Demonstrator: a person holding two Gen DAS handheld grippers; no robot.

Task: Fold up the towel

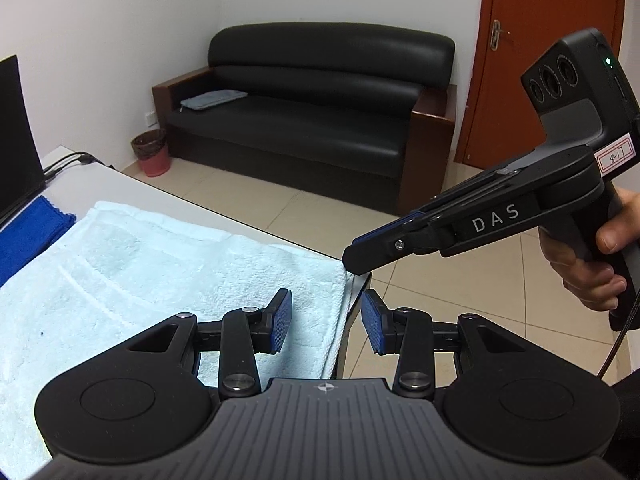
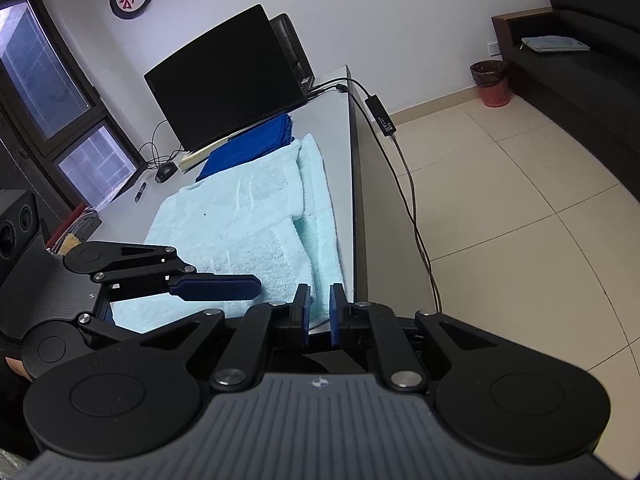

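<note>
Spanning the table (image 2: 340,128), the pale towel (image 2: 240,216) is seen lying with one layer folded over another, its long axis running away from both tools. Its near corner lies at the right tool (image 2: 319,312), whose pads stand narrowly apart, holding nothing visible. The left tool (image 1: 326,320) is held wide open above the near edge.

Black hand-held gripper (image 1: 326,320), blue pads (image 1: 283,314), white "DAS" lettering (image 1: 495,219)
</note>
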